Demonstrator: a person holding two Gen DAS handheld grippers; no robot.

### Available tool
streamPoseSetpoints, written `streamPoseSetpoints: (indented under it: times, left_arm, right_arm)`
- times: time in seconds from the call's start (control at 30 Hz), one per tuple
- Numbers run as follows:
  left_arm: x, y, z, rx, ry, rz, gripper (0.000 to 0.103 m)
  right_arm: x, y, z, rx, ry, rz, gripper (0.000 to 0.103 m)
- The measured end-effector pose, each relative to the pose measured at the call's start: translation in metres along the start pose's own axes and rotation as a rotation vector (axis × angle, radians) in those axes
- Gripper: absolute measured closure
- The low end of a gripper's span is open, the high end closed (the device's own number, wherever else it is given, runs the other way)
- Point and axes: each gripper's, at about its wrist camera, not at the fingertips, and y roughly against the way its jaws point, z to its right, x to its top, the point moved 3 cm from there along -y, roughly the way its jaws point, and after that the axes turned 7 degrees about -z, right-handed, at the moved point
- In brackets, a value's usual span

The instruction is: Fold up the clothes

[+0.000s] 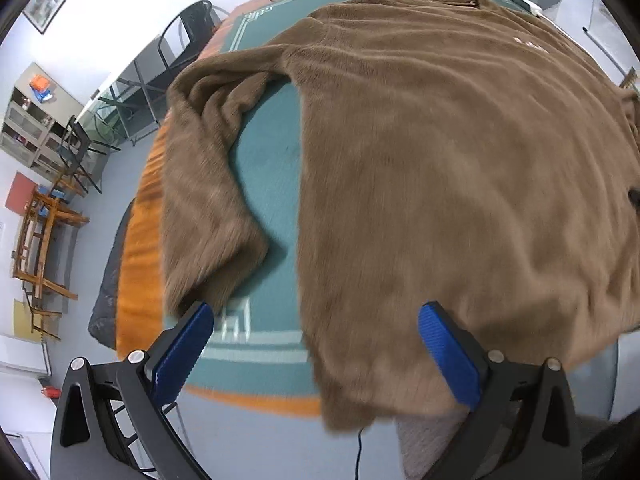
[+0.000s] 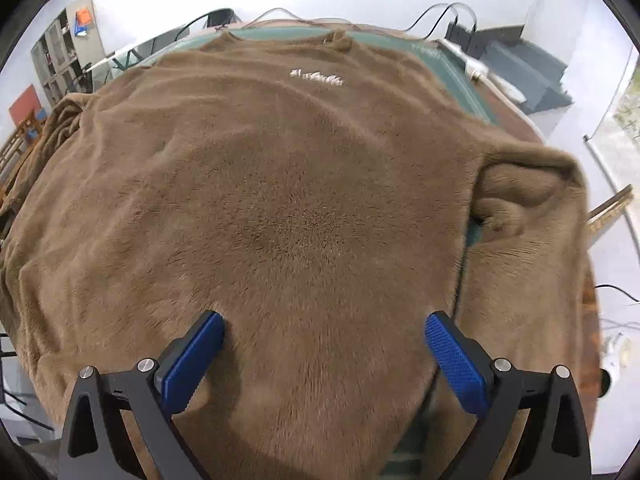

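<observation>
Sweater (image 2: 280,200) lies spread flat on the table (image 1: 264,184), ready for folding; left gripper (image 1: 316,344) and right gripper (image 2: 324,352) hover wide over its hem, empty.

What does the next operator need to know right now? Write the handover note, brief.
Left gripper: open, empty, over the hem's left corner.
Right gripper: open, empty, above the lower body.
Brown fleece sweater: spread front-up on the green table mat, white chest lettering showing, collar at the far edge, hem overhanging the near edge. Left sleeve and right sleeve lie out at the sides.
Done: laid flat.
Left: all folds.
</observation>
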Motion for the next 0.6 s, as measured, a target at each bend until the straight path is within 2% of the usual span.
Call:
streamPoseSetpoints:
  times: [0.17, 0.23, 0.3, 0.37, 0.53, 0.6]
  left_arm:
    - [-0.040, -0.006, -0.007, 0.022, 0.001, -0.016, 0.000]
    - [-0.050, -0.010, -0.005, 0.018, 0.001, -0.022, 0.000]
    - [-0.059, -0.013, -0.002, 0.011, 0.002, -0.027, 0.000]
    - [-0.066, -0.013, 0.006, -0.035, -0.012, -0.026, 0.000]
    - [-0.067, -0.015, 0.014, 0.026, -0.033, 0.015, 0.000]
    - [-0.062, -0.013, 0.003, 0.017, 0.032, 0.025, 0.000]
  right_arm:
    - [-0.044, 0.040, -0.031, -0.035, 0.110, 0.107, 0.001]
    - [-0.063, 0.049, -0.038, -0.052, 0.152, 0.123, 0.001]
    - [-0.076, 0.055, -0.038, -0.054, 0.160, 0.132, 0.001]
    - [-0.080, 0.056, -0.037, -0.041, 0.137, 0.127, 0.001]
    - [-0.090, 0.060, -0.040, -0.029, 0.095, 0.109, 0.001]
    - [-0.094, 0.063, -0.043, -0.029, 0.098, 0.109, 0.001]
